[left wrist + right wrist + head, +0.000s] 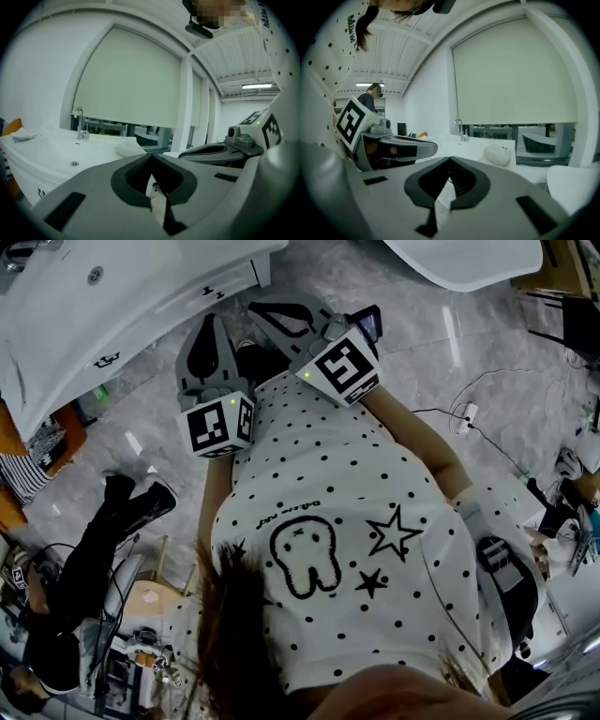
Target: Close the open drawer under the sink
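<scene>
The left gripper and right gripper are being held side by side, jaws closed together, both empty.

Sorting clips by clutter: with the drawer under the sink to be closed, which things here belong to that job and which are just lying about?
Job: sink cabinet, its drawer handle, left gripper and right gripper, both shut, empty.
Lying about: white cloth on the counter, faucet, power strip on the floor.
</scene>
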